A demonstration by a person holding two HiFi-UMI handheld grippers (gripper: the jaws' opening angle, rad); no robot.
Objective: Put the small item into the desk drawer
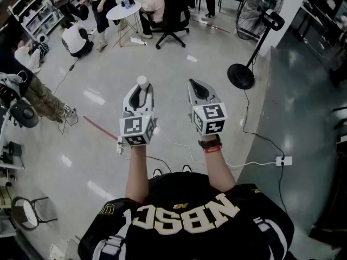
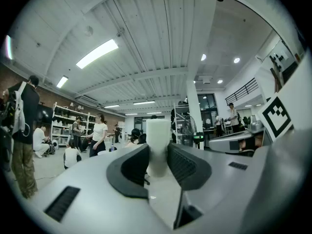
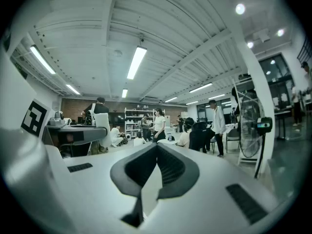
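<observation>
A small white cylinder [image 2: 158, 145] stands upright between the dark pads of my left gripper [image 2: 157, 165], which is shut on it. In the head view the white cylinder [image 1: 142, 81] pokes out past the tips of the left gripper [image 1: 140, 91], held over open floor. My right gripper [image 1: 198, 89] hovers beside it on the right. In the right gripper view, the right gripper [image 3: 157, 152] has its pads touching at the tips, shut with nothing between them. No desk drawer shows in any view.
A standing fan [image 1: 257, 20] is at the upper right, its cable running to a power strip [image 1: 283, 160]. Several people, an office chair [image 1: 172, 15] and a round white table [image 1: 124, 11] are at the far end. Shelving [image 1: 38, 10] lines the left.
</observation>
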